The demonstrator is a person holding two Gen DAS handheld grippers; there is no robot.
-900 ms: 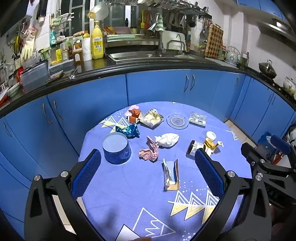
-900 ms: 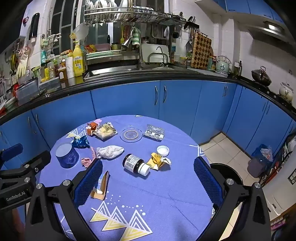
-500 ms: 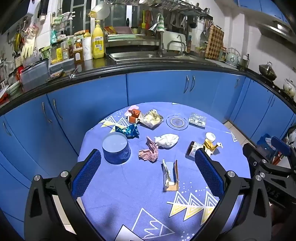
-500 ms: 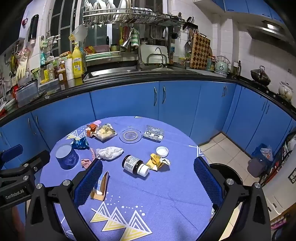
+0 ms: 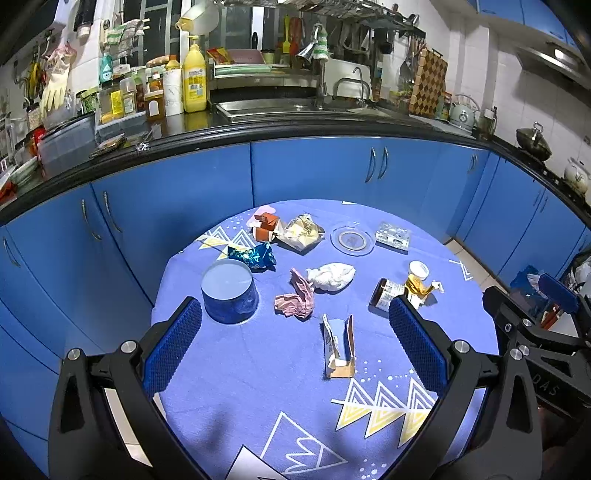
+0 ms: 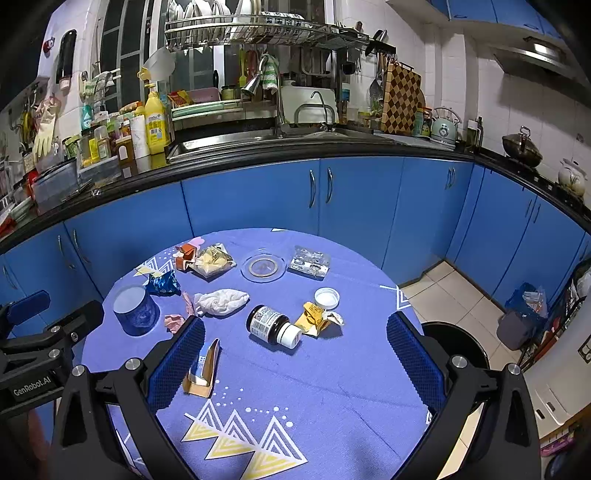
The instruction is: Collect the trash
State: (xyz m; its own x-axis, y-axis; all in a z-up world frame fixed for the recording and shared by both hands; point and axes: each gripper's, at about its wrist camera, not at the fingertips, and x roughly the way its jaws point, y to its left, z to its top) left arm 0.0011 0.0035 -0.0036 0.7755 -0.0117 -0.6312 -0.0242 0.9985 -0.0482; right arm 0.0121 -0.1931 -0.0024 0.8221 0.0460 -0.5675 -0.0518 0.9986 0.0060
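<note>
Hovering over the near edge of the desk (image 5: 258, 398), the left claw (image 5: 295, 354) and right claw (image 6: 295, 365) both gape empty; nothing has shifted lately, so the torn carton (image 5: 340, 347), pink wrapper (image 5: 297, 301) and tipped bottle (image 6: 273, 325) remain uncollected mid-desk.

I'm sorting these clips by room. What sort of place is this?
A home kitchen, most likely: a sink set in a dark counter above blue cabinets, a dish rack overhead, and a kettle nearby. Trash litters the round table in front.
</note>
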